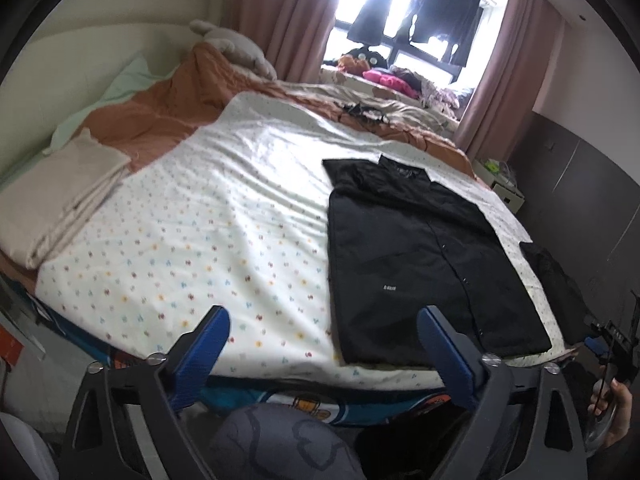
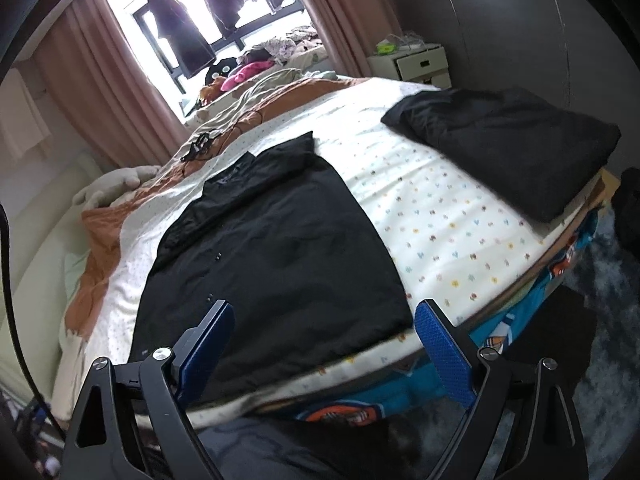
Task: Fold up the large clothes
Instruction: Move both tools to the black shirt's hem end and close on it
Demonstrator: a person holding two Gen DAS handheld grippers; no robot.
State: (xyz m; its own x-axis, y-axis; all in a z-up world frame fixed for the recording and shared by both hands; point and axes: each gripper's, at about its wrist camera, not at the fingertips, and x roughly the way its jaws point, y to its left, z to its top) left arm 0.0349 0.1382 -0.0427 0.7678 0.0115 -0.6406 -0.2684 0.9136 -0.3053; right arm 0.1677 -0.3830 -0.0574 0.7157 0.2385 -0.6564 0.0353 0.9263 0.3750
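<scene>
Both my tools are empty and spread wide. In the left wrist view my left gripper (image 1: pixel 322 344) sits at the bottom centre, its blue pads apart over the dotted sheet (image 1: pixel 192 240) near the bed's front edge; in the right wrist view my right gripper (image 2: pixel 324 344) stands just as wide, also pressing on nothing. Beyond the right one, the black shirt (image 2: pixel 272 256) fills the middle of that frame, laid flat with its hem toward me and its collar toward the window (image 2: pixel 224 28) at the upper left; in the left view the same shirt lies right of centre, sleeves apparently already turned in. A second dark garment (image 2: pixel 516 148) sits bunched at the upper right, well apart. I judge the shirt light, limp and a little slick, a thin woven cloth with a snap placket that will sag and slide on itself rather than hold a crease. I would pinch the two hem corners, one per tool, catching all layers, and carry them up toward the collar.
</scene>
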